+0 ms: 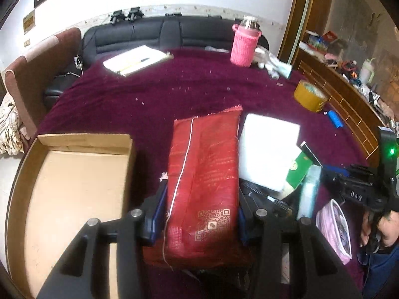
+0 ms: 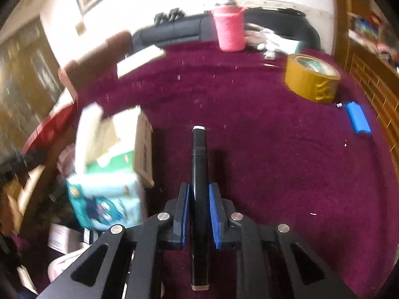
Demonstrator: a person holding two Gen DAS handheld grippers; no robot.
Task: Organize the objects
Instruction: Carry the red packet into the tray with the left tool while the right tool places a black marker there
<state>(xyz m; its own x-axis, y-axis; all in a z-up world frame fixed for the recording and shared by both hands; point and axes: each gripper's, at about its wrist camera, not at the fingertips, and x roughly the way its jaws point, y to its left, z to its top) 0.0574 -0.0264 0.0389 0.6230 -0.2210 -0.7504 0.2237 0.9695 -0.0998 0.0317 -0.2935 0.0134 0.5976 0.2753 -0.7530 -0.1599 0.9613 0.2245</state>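
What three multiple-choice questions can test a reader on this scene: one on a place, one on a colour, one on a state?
1. Where does the open cardboard box lie, seen from the left wrist camera?
A. left of the red packet
B. behind the pink bottle
C. on the tape roll

2. What colour is the knitted sleeve on the bottle?
A. green
B. pink
C. grey

3. What do the right tongs do?
A. stand open and empty
B. grip the blue lighter
C. grip a black marker

Answers:
1 A, the box sits left of the red packet, which the left tongs hold.
2 B, the sleeve is plainly pink.
3 C, both blue pads press on the black marker.
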